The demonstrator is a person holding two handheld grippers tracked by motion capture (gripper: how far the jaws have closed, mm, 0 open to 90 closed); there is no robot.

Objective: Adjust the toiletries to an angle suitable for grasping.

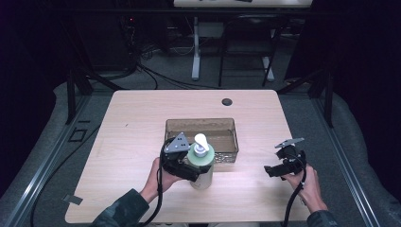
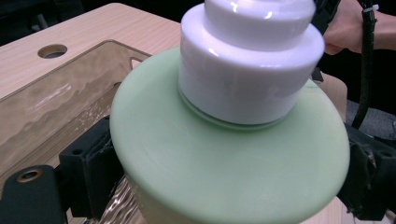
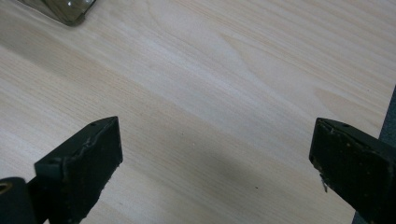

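The left gripper (image 1: 193, 166) sits just below centre of the high view, its jaws closed on either side of a pale green pump bottle (image 1: 202, 166). The grip lies on the body under the shoulder, which keeps the white pump head (image 1: 200, 143) clear and the bottle upright. In the left gripper view the bottle (image 2: 224, 172) occupies centre frame, a black jaw pressing against it at the lower left and another at the lower right; contact on both sides looks firm.

The bottle stands at the near wall of a clear plastic bin (image 1: 230, 124) placed mid-table. Whether its base rests on the wooden table (image 1: 132, 113) or is slightly lifted cannot be determined. Judged from this placement, the bin is the likely destination or source.

The right gripper (image 1: 275, 169), lower right of the high view, holds nothing. Its jaws stand wide apart over bare wood in the right gripper view, apparently held aside in reserve, well apart from the bottle.
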